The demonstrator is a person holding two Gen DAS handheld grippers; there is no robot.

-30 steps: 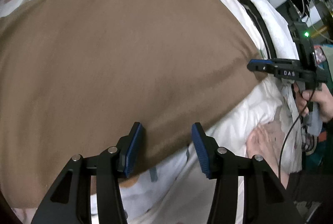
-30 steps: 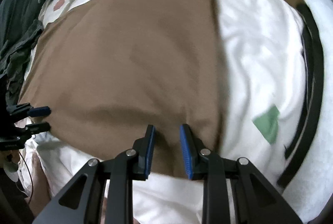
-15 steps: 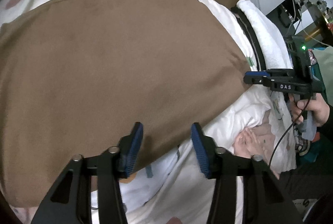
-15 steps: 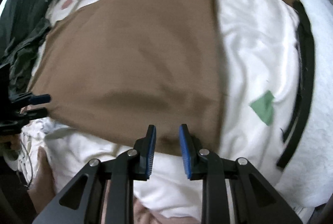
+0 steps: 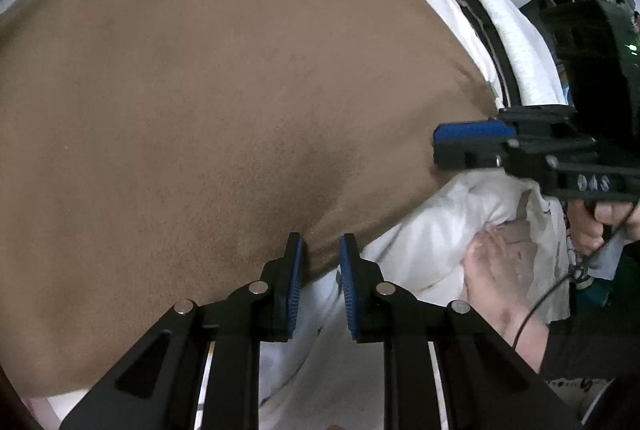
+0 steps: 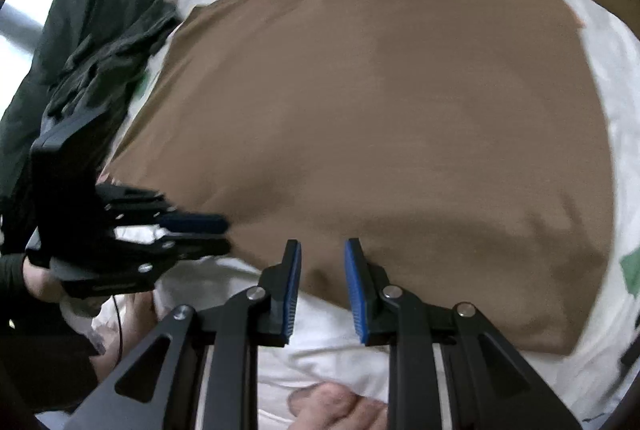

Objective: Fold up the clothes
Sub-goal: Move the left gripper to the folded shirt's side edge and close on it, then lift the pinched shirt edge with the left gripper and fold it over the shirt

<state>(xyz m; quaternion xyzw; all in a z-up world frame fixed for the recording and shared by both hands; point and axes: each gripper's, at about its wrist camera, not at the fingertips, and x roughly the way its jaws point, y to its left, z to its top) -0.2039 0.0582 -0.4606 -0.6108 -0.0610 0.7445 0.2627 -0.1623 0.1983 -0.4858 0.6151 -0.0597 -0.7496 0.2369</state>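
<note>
- The large flat brown cloth garment (image 5: 224, 102) lay spread smooth across the white quilted bed cover (image 5: 424, 242), its near hem running along the bed's front edge.
- Judged from its look, the brown cloth was light, soft and limp, with a matte, non-slippery weave; it would sag and drag if lifted from one point only. The sensible hold was the near hem, pinched at two spaced points so the edge could be carried over the cloth as one line.
- The left claw (image 5: 320, 286) sat directly over the brown cloth's near hem. Its blue pads were closing, with a narrow gap between them; the hem lay in that gap but the pads were not visibly pressing on it, so nothing was yet gripped.
- The right claw (image 6: 322, 290) stood over the same hem, further along it and beside the left claw. Its pads were narrowly apart, the cloth edge showed between them, and no pinch was evident.
- A dark heap of clothing (image 6: 92, 42) lay beyond the brown cloth's far left side, in the right wrist view.
</note>
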